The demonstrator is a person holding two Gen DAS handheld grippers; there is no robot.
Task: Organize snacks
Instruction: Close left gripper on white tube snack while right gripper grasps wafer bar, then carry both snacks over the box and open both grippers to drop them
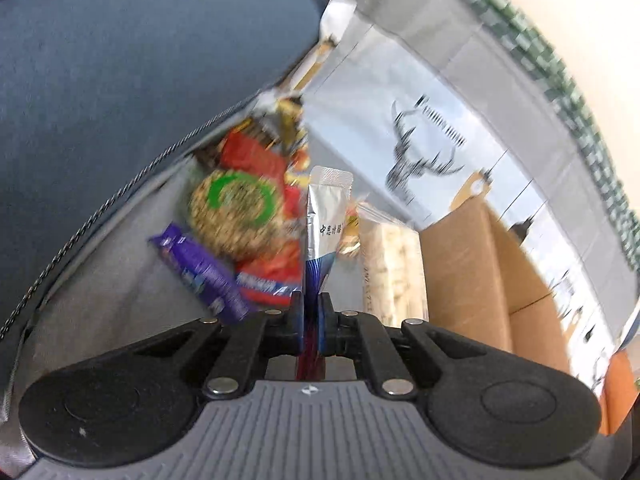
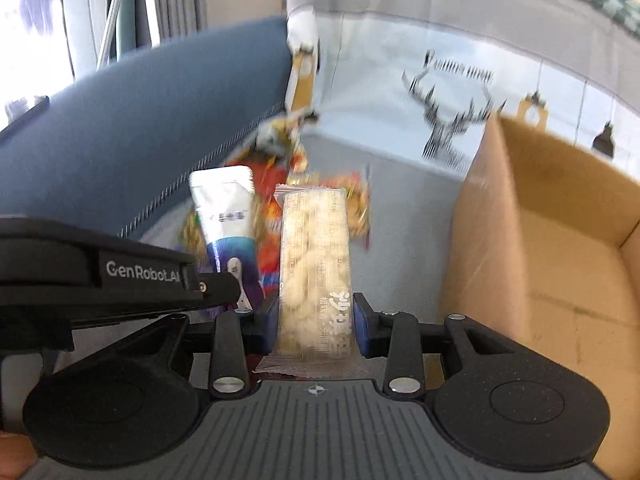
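Observation:
My left gripper is shut on a thin silver and blue sachet, which stands up between the pads. The same sachet shows in the right wrist view, held by the left gripper's black body. My right gripper is shut on a clear pack of pale puffed snacks, gripped across its width. Behind them lies a heap of snacks on the grey surface: a round seeded cracker with a green ring, a purple wrapper and red packets.
An open cardboard box stands to the right, its inside bare. A white printed sheet with a deer-head drawing rises behind the heap. A dark blue cushion with a zip borders the left side.

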